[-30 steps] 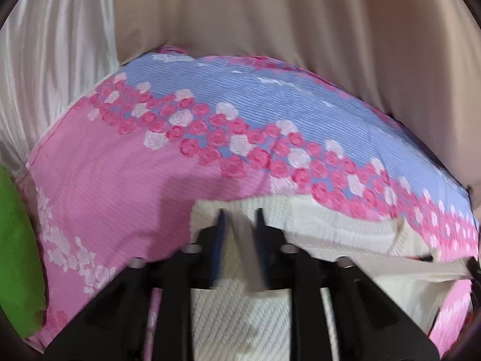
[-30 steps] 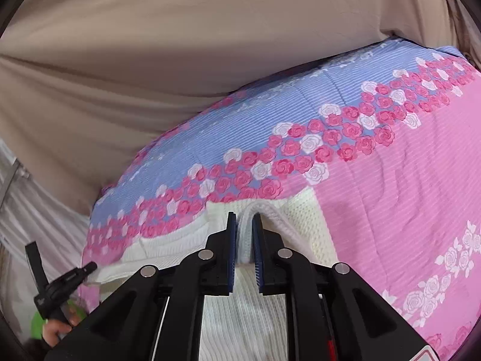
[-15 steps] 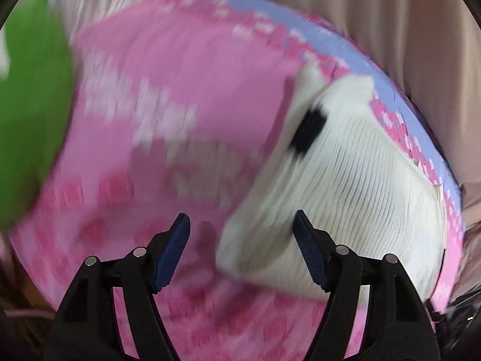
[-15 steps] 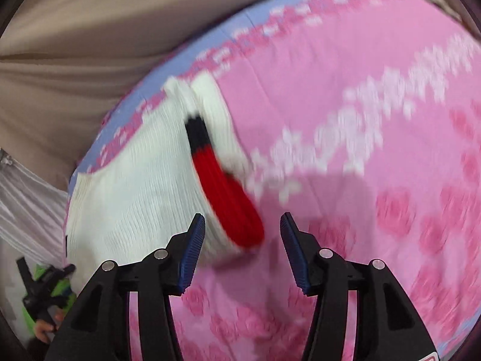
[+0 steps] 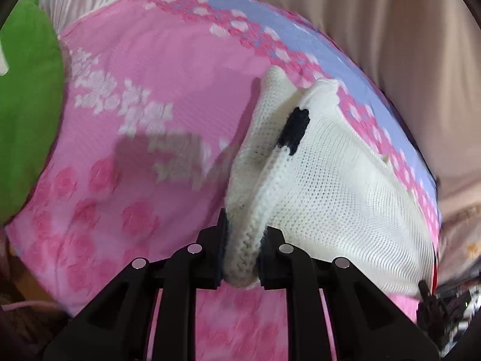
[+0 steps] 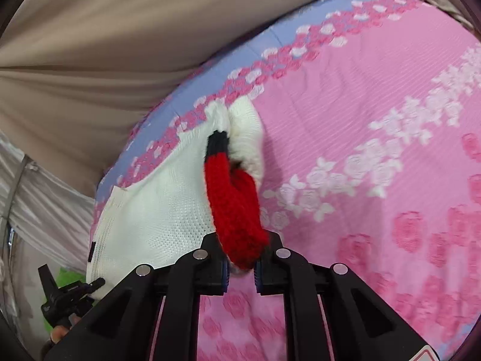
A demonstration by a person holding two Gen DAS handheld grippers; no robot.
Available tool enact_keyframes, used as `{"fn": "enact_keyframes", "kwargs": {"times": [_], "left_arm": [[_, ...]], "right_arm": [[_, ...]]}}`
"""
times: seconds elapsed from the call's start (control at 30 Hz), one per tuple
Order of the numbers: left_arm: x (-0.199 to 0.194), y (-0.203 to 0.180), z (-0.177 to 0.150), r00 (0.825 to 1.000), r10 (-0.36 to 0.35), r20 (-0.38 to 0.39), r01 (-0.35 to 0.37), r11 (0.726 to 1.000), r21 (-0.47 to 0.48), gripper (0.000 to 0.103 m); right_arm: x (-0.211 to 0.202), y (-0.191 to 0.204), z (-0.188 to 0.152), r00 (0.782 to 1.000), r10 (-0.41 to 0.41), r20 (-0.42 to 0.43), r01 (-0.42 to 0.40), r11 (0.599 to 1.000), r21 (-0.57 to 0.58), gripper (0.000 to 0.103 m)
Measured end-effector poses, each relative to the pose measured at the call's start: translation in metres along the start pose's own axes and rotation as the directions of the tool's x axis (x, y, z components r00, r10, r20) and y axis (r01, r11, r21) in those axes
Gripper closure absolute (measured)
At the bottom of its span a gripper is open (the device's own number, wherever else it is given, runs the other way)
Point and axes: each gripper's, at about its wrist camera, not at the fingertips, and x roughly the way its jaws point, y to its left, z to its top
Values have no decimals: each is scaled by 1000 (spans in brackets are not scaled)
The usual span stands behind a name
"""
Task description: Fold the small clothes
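Here the left claw [image 5: 240, 248] is pinched on a white ribbed band at one lower corner of a small white knitted sweater [image 5: 339, 186]. Its jaws have just been closing, and the thick knit now fills the narrow gap between them, pressed by both pads. In the left wrist view a short dark patch [image 5: 296, 131] sits on the knit further up the band, and the body of the sweater spreads away to the right.

The right claw [image 6: 242, 260] is likewise clamped, on a red knitted band [image 6: 234, 207] that runs along the sweater's [image 6: 156, 210] other side. Its jaws have also just been closing, and the red end bulges between them. Above the red part the band turns black [image 6: 218, 143] for a short stretch, then white.

The sweater lies on a bed cover [image 6: 375, 120] that is pink with rows of pink and white roses and has a pale blue strip [image 5: 300, 42] along its far edge. The garment sits near that far edge, with its top reaching the rose border. The part beside each claw is gathered and raised off the cover, while the rest rests flat.

Beige cloth [image 6: 120, 45] hangs behind the bed. A green cushion [image 5: 27, 99] lies at the cover's left edge in the left wrist view. The left claw also shows small and dark at the lower left of the right wrist view.
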Motion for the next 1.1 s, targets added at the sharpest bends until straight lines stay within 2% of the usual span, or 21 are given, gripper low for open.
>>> {"fn": "enact_keyframes", "kwargs": {"times": [0.07, 0.13, 0.23, 0.3, 0.37, 0.43, 0.47, 0.5, 0.53, 0.57, 0.63, 0.73, 0.77, 0.8, 0.83, 0.9, 0.93, 0.97, 1.0, 1.07, 1.1], "left_arm": [[-6, 9, -22, 998, 7, -63, -5, 999, 33, 88], [-5, 25, -54, 991, 16, -131, -10, 999, 48, 87], [12, 39, -88, 979, 72, -193, -62, 996, 57, 86], [6, 37, -92, 981, 65, -180, -58, 997, 45, 82], [-18, 25, -80, 993, 75, -92, -67, 994, 87, 81], [-50, 8, -60, 999, 33, 36, -37, 992, 117, 78], [-59, 1, -52, 996, 25, 81, -35, 992, 125, 69], [-65, -8, -41, 992, 17, 122, -33, 991, 133, 59], [-65, -20, -28, 987, -5, 160, -19, 989, 149, 57], [-58, -31, -18, 985, -16, 171, -13, 986, 168, 53], [-39, -45, -5, 987, -11, 160, -21, 981, 192, 52], [11, -67, 4, 994, 35, 104, -59, 971, 231, 52], [30, -68, 7, 993, 81, 82, -98, 967, 234, 59], [45, -68, 9, 993, 109, 52, -118, 966, 229, 77], [53, -63, 7, 994, 108, 28, -112, 969, 221, 82], [54, -59, 10, 995, 97, 23, -99, 978, 183, 92], [51, -61, 12, 996, 87, 29, -91, 979, 181, 94], [43, -62, 14, 996, 75, 48, -83, 980, 182, 95], [37, -61, 16, 996, 65, 62, -76, 980, 182, 97], [33, -60, 21, 995, 63, 83, -76, 984, 162, 100], [36, -58, 24, 993, 79, 84, -92, 983, 156, 100]], "right_arm": [[-25, -16, -18, 999, -50, -18, 49, 998, -26, 92], [-39, -47, -43, 992, -94, -80, 93, 995, -16, 92], [-31, -89, -86, 969, -145, -201, 152, 988, 18, 90], [-28, -96, -98, 959, -176, -222, 190, 981, 45, 83], [-39, -88, -89, 966, -201, -165, 212, 976, 52, 77], [-54, -71, -69, 963, -260, -63, 259, 966, -20, 75], [-60, -63, -60, 960, -279, -13, 278, 959, -47, 67], [-63, -55, -50, 957, -289, 31, 290, 955, -65, 52], [-60, -48, -40, 956, -285, 61, 290, 954, -78, 46], [-52, -38, -28, 963, -260, 72, 266, 959, -95, 45], [-26, -21, -8, 975, -215, 49, 219, 968, -123, 45], [27, -5, 6, 969, -246, 13, 245, 956, -161, 45], [38, -4, 8, 968, -252, 6, 250, 955, -161, 45], [50, -2, 9, 967, -256, -4, 252, 954, -161, 46], [62, 0, 10, 968, -250, -24, 243, 957, -159, 51], [67, 5, 12, 967, -252, -33, 244, 957, -157, 88], [62, 6, 14, 975, -221, -29, 215, 966, -145, 88], [49, 10, 20, 987, -158, 4, 157, 980, -123, 90], [37, 12, 24, 991, -129, 41, 133, 984, -117, 91], [15, 16, 36, 988, -96, 120, 109, 988, -108, 92], [15, 13, 40, 985, -107, 139, 123, 986, -113, 95]]}}
